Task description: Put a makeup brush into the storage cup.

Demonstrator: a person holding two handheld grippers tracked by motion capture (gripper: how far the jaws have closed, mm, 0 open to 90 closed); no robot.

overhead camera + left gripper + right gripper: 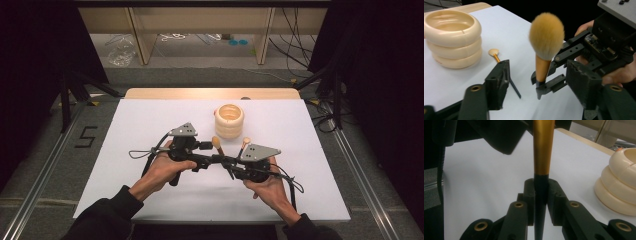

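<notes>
Right gripper [541, 195] clamps upright brush [544, 50], bristles topmost.

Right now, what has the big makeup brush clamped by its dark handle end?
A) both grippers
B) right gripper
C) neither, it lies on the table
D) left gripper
B: in the right gripper view the right gripper has its jaws pressed on the dark lower handle of the large makeup brush, which stands upright, while the left gripper stands open around it without touching.
</notes>
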